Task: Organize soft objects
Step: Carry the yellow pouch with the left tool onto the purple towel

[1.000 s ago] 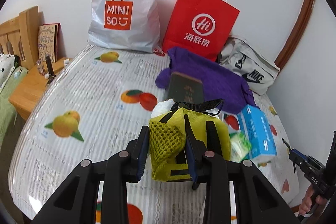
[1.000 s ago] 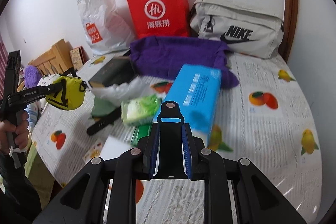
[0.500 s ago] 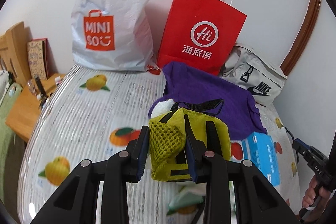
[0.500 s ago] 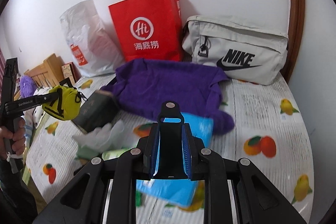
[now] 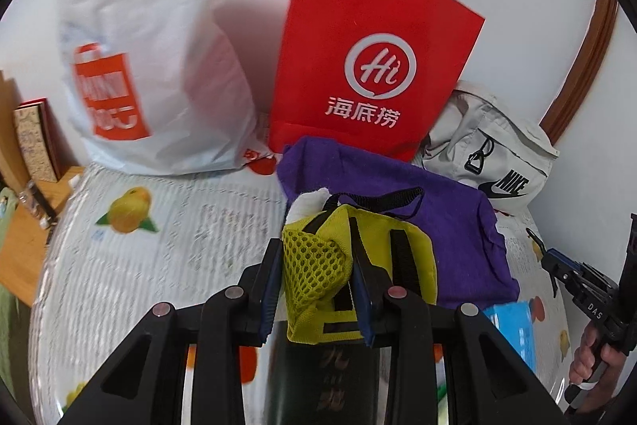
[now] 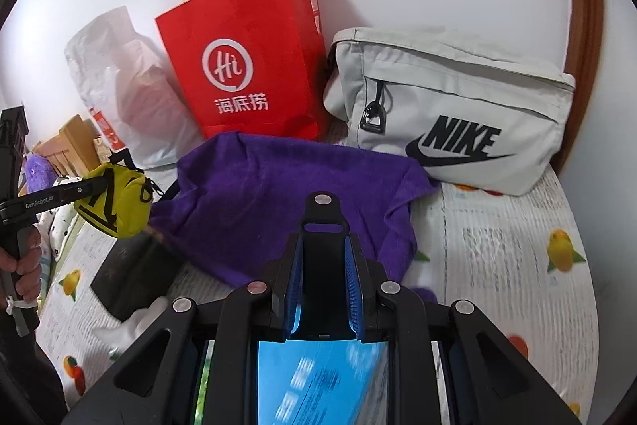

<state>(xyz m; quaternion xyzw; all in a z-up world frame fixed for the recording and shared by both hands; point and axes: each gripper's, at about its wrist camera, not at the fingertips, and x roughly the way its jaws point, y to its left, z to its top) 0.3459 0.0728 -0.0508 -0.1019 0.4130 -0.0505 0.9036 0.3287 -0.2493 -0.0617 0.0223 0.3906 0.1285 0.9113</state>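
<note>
My left gripper (image 5: 314, 281) is shut on a yellow-green mesh pouch (image 5: 414, 249) with black straps and holds it above the bed. The right wrist view shows that pouch (image 6: 123, 202) hanging at the left in the left gripper (image 6: 99, 186). My right gripper (image 6: 323, 265) is shut on a black slotted piece (image 6: 323, 226) that fills the gap between its blue pads. In the left wrist view the right gripper (image 5: 557, 263) sits at the right edge in a hand. A purple towel (image 6: 278, 194) lies crumpled just ahead of both grippers.
Against the wall stand a white plastic bag (image 5: 159, 66), a red paper bag (image 6: 247, 66) and a grey Nike bag (image 6: 450, 114). A blue tissue pack (image 6: 322, 377) and a dark book (image 5: 326, 377) lie on the fruit-print bed sheet (image 6: 517, 245). A wooden nightstand (image 5: 24, 245) is left.
Both grippers have travelled forward over the bed toward the bags at the wall. The tissue pack and book have slid under them. Both grips are unchanged.
</note>
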